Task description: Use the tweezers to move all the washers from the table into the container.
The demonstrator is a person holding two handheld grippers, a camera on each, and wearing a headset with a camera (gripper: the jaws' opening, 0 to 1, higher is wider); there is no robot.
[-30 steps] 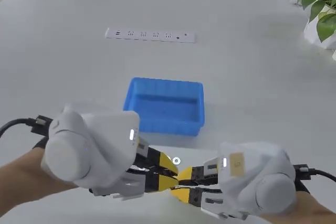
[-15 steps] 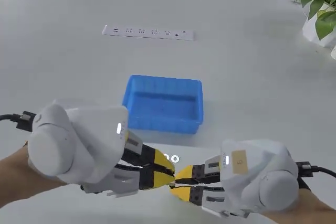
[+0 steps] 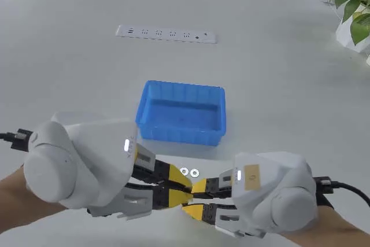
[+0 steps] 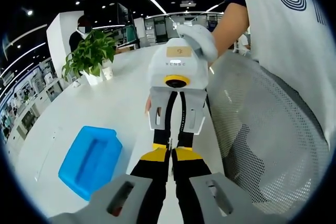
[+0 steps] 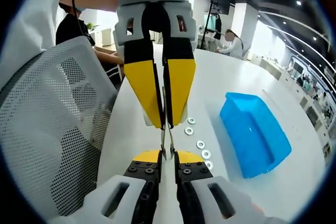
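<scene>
Lying flat, small silver washers [image 5: 189,130], thin steel tweezers [image 5: 166,141]

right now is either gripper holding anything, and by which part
The tweezers, held from both ends: the left gripper has its jaws shut on one end, the right gripper on the other. Which end is the tip cannot be told.

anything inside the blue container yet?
The container floor that shows in the head view is bare blue, with no washers on it. Its near wall hides a strip of that floor. Washers lie on the table in front of it.
</scene>
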